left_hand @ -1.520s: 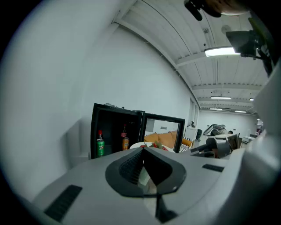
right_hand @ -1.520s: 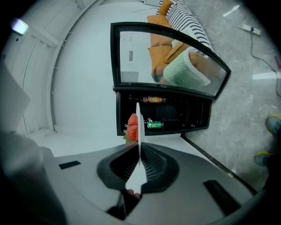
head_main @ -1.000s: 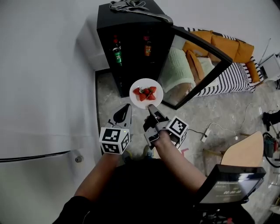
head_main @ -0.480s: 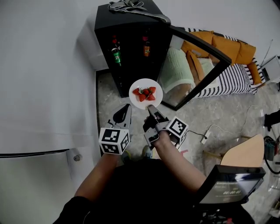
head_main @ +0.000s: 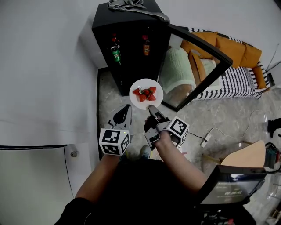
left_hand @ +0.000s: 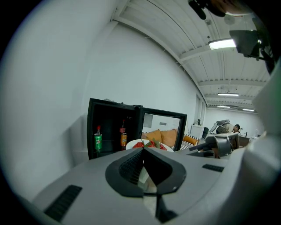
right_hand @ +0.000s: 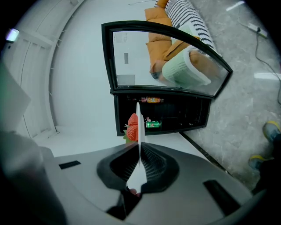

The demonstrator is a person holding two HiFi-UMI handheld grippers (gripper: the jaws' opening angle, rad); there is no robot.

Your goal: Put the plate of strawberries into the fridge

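A white plate [head_main: 146, 94] with several red strawberries [head_main: 145, 94] hangs in the air in front of the open black fridge [head_main: 131, 44]. My right gripper [head_main: 151, 108] is shut on the plate's near rim. In the right gripper view the plate [right_hand: 138, 127] stands edge-on between the jaws, with strawberries [right_hand: 133, 127] to its left. My left gripper [head_main: 126, 107] is shut and empty, just left of the plate. In the left gripper view the plate [left_hand: 149, 145] shows beyond the closed jaws, with the fridge [left_hand: 109, 127] behind it.
The fridge's glass door [head_main: 197, 66] swings out to the right. A green bottle [head_main: 116, 55] and an orange one [head_main: 145, 45] stand on its shelves. A grey cloth [head_main: 131, 6] lies on top. A sofa [head_main: 228, 48] is behind the door, a white wall on the left.
Both grippers and the plate keep their places in the view. The fridge and floor have slid slightly left and down as the camera shifted.
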